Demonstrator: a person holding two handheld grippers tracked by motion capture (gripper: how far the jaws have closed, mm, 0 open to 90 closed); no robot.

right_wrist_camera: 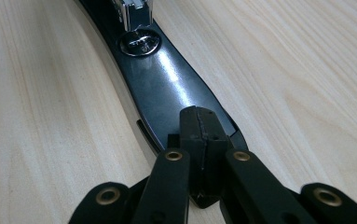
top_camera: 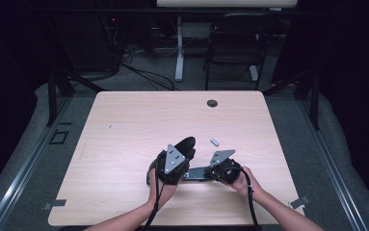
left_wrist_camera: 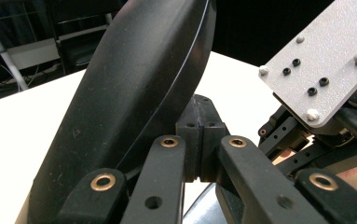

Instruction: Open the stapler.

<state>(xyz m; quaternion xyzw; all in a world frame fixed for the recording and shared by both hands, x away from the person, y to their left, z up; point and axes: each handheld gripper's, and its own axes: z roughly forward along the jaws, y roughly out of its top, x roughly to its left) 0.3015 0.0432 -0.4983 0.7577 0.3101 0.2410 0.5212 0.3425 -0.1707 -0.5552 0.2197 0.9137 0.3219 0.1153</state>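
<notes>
Stapler lengthwise across table, lid apparently raised leftward; left hand-held gripper and right hand-held gripper both closed together.

The high view looks forward and down over the whole surface from afar. Both gripper views sit close, looking along their jaws; all three share the black stapler.

Black stapler opened wide (top arm raised), near table's front edge.
</notes>
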